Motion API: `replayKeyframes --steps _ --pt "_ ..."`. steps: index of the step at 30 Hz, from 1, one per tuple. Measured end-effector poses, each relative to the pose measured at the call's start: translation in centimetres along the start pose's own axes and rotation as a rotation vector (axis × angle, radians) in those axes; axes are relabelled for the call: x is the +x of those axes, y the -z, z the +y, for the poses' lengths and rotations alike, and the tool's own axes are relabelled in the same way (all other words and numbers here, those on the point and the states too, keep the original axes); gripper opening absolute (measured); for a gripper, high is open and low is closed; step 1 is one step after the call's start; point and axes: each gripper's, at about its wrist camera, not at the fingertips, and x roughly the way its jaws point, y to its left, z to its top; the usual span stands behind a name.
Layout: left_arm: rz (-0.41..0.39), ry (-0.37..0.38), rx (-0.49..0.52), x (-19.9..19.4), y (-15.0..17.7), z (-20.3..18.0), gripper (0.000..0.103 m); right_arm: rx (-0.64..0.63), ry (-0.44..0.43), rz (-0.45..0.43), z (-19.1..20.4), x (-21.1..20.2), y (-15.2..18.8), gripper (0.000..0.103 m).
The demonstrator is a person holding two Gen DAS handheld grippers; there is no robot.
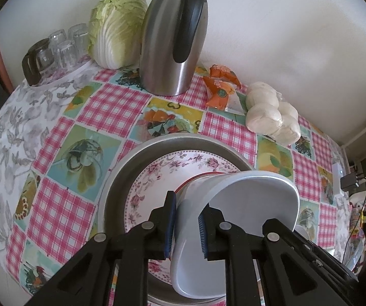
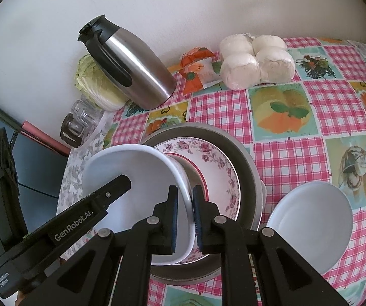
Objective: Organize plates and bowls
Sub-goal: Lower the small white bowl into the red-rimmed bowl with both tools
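A: What stands around on the checked tablecloth (image 1: 63, 204)?

B: At the wall there is a steel thermos jug (image 1: 172, 43), a cabbage (image 1: 117, 28), some upturned glasses (image 1: 63, 46), an orange packet (image 1: 221, 86) and a bag of white buns (image 1: 272, 112). A second white bowl (image 2: 310, 224) lies beside the metal tray (image 2: 244, 163), on its right in the right wrist view.

A: Does something block the way?

B: Nothing lies on the flowered plate (image 1: 157, 178) under the bowl.

A: And the white bowl (image 1: 234, 204)?

B: It is plain white with a red line at its base, tilted on its side above the flowered plate, which sits in the metal tray. The left gripper (image 1: 186, 223) is clamped on one side of the rim, and the right gripper (image 2: 184, 216) is clamped on the opposite side
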Motion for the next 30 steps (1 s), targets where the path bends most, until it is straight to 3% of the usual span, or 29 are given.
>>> replayKeyframes --steps 23,30 --pt "0.017 0.027 -0.013 0.65 -0.04 0.3 0.022 0.032 0.005 -0.003 -0.82 0.6 -0.22 0.014" --pt "0.016 0.02 0.014 0.63 0.11 -0.24 0.029 0.038 0.0 -0.018 -0.96 0.16 -0.38 0.014"
